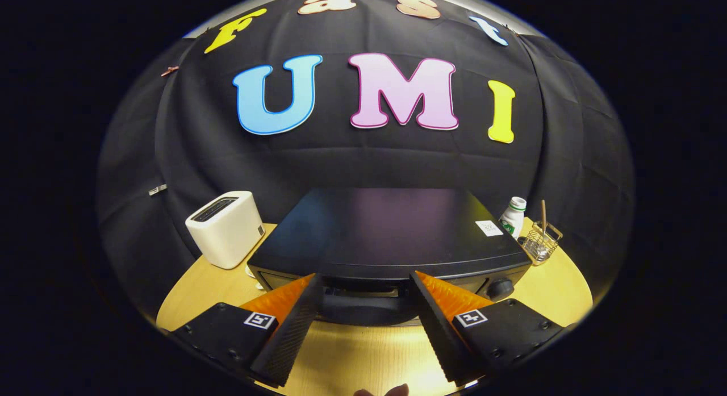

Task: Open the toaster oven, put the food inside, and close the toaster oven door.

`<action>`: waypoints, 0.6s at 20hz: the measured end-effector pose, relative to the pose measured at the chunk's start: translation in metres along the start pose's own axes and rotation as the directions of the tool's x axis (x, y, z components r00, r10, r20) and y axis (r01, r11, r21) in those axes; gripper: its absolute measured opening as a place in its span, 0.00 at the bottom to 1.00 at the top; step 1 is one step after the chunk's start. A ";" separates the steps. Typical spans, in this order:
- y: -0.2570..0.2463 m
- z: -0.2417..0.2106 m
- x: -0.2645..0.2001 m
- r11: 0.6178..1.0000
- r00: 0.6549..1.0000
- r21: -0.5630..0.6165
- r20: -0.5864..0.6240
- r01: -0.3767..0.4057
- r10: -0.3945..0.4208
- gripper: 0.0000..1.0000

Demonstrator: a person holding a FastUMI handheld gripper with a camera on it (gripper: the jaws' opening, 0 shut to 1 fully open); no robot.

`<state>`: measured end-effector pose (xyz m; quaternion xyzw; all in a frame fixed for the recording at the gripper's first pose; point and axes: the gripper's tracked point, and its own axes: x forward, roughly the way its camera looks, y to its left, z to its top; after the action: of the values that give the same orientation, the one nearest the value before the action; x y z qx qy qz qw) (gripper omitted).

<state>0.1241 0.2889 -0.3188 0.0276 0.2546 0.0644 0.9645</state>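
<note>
Door-opening step judged in hand: gripper (363,282) fingers spread wide, nothing held, set just before the closed toaster oven (389,237) on the table (559,296); door's top edge must be caught next.

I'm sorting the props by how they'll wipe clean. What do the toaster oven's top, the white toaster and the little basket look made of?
Toaster oven: its top looks like dark painted metal, semi-gloss, since it mirrors a soft purple glow. White toaster: probably matte plastic, with rounded corners and no glare. Basket: thin metal wire, open mesh, brassy tint. The open tool sits just before the oven's front, touching nothing.
</note>
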 end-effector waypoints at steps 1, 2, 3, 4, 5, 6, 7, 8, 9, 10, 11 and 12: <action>0.000 0.002 -0.002 1.000 1.000 0.010 0.016 0.015 -0.015 0.99; 0.000 0.002 0.003 1.000 0.999 0.002 0.011 0.030 -0.030 0.99; 0.000 0.002 0.001 0.999 0.999 -0.008 0.011 0.044 -0.044 0.98; 0.000 0.003 0.001 0.998 0.998 -0.003 0.016 0.055 -0.055 0.99; 0.000 -0.002 0.003 0.998 0.998 0.012 0.007 0.068 -0.068 0.99; 0.000 -0.001 0.002 0.997 0.997 0.013 0.014 0.075 -0.075 0.99; 0.001 -0.003 0.000 0.997 0.997 0.007 0.011 0.081 -0.081 0.99; 0.001 -0.003 -0.004 0.996 0.996 0.002 0.022 0.084 -0.084 0.99; 0.001 -0.007 -0.009 0.996 0.996 0.004 0.023 0.087 -0.087 0.99; 0.001 -0.012 -0.016 0.996 0.996 0.006 0.029 0.089 -0.089 0.99; 0.002 -0.019 -0.023 0.996 0.995 0.005 0.032 0.093 -0.093 0.99; 0.002 -0.026 -0.031 0.995 0.995 -0.009 0.031 0.095 -0.094 0.99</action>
<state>0.0844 0.2873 -0.3262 0.0116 0.2403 0.0196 0.9704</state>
